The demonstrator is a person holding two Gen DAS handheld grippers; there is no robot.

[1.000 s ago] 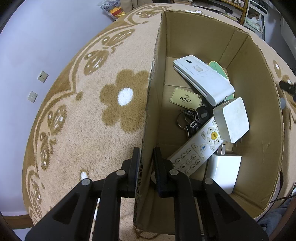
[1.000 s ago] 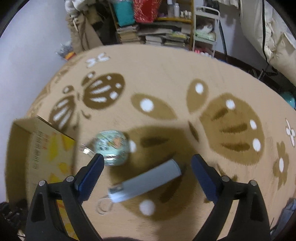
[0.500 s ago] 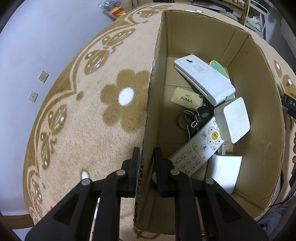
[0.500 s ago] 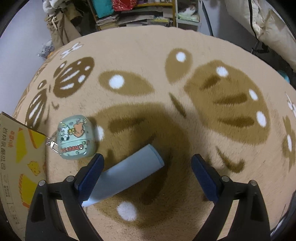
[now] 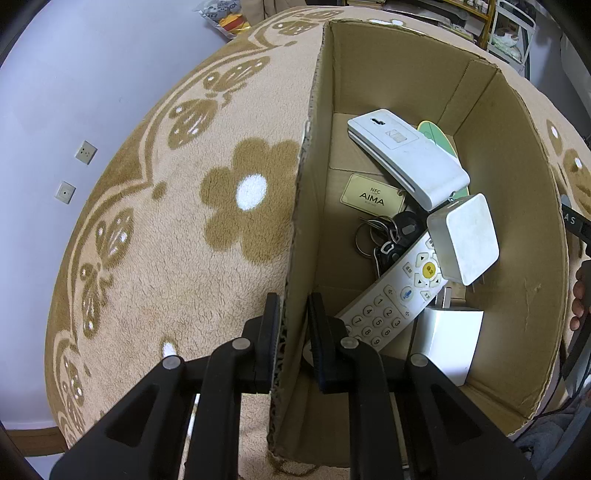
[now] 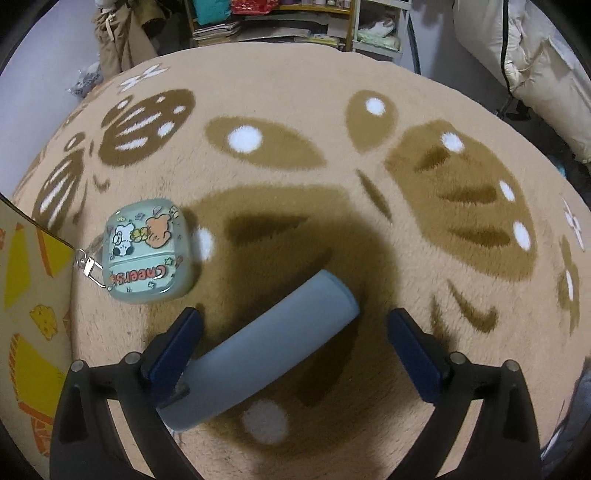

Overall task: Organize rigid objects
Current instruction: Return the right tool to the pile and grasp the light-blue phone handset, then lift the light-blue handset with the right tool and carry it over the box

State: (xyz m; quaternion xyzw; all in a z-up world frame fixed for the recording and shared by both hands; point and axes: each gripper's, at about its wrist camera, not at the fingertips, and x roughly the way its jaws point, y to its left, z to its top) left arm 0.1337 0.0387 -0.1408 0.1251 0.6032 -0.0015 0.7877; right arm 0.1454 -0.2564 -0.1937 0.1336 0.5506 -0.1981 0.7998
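Note:
My left gripper (image 5: 291, 317) is shut on the near left wall of an open cardboard box (image 5: 306, 206) standing on the carpet. Inside lie a white remote (image 5: 391, 302), two white adapters (image 5: 465, 240), a long white device (image 5: 406, 155), keys (image 5: 388, 236) and an NFC tag (image 5: 373, 194). My right gripper (image 6: 295, 328) is open, low over the carpet, its fingers on either side of a grey-blue cylinder (image 6: 266, 354) lying diagonally. A pale green earbud case (image 6: 146, 251) with a clip lies just left of it.
The box's printed outer wall (image 6: 26, 317) shows at the left edge of the right wrist view. Shelves with books and bags (image 6: 277, 18) stand beyond the carpet's far edge. A wall with two sockets (image 5: 74, 173) lies left of the carpet.
My right gripper has come down and forward over the grey-blue cylinder, which now lies between its fingers. The left gripper and the box have not moved.

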